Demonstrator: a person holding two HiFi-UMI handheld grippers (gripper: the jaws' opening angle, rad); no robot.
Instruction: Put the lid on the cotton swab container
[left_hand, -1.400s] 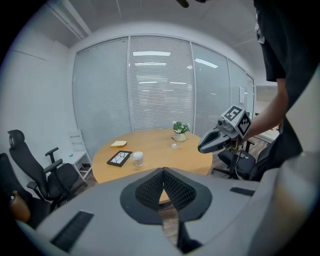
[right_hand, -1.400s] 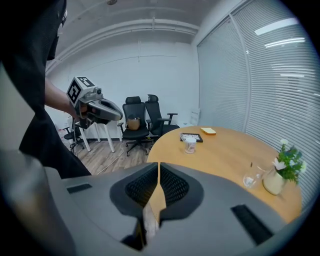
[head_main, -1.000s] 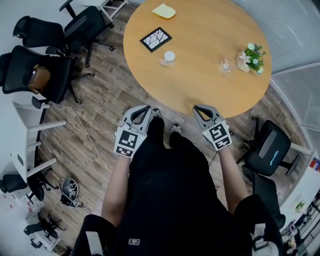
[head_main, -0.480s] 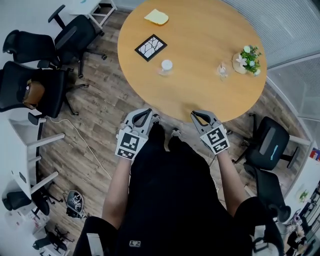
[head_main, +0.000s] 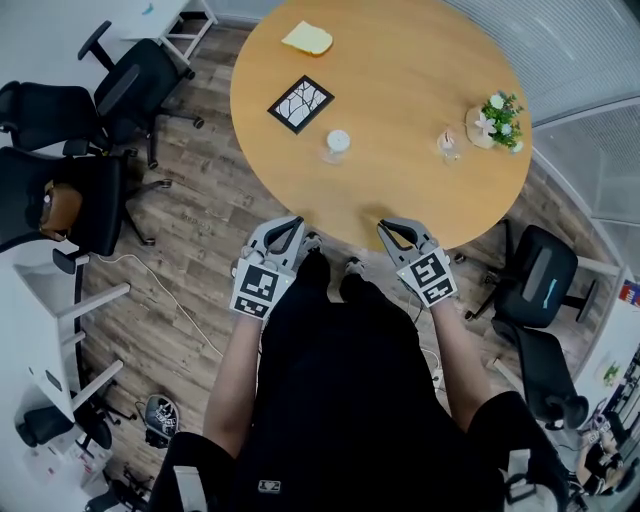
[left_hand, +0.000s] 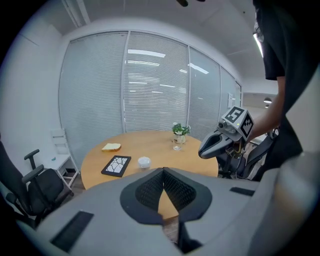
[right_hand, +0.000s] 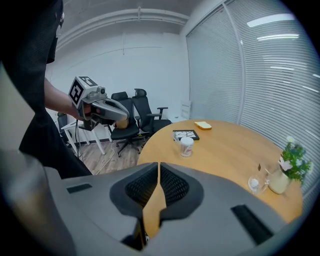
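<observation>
The cotton swab container (head_main: 338, 143), a small clear tub with white swabs inside, stands on the round wooden table (head_main: 400, 70); it also shows in the gripper views (left_hand: 144, 162) (right_hand: 186, 146). A small clear round piece (head_main: 447, 143) (right_hand: 256, 183), which may be the lid, lies further right beside a potted plant (head_main: 497, 118). Both grippers hang off the table at its near edge. My left gripper (head_main: 291, 223) (left_hand: 163, 171) is shut and empty. My right gripper (head_main: 389, 228) (right_hand: 158, 165) is shut and empty too.
A black patterned tile (head_main: 300, 103) and a yellow sponge (head_main: 307, 39) lie on the table's far left. Black office chairs (head_main: 140, 70) stand to the left and another chair (head_main: 540, 285) to the right. A cable (head_main: 170, 290) runs over the wooden floor.
The table has come nearer and shifted left in the head view as the person stepped up to it. Both grippers now reach its near edge. Their jaws have stayed shut.
</observation>
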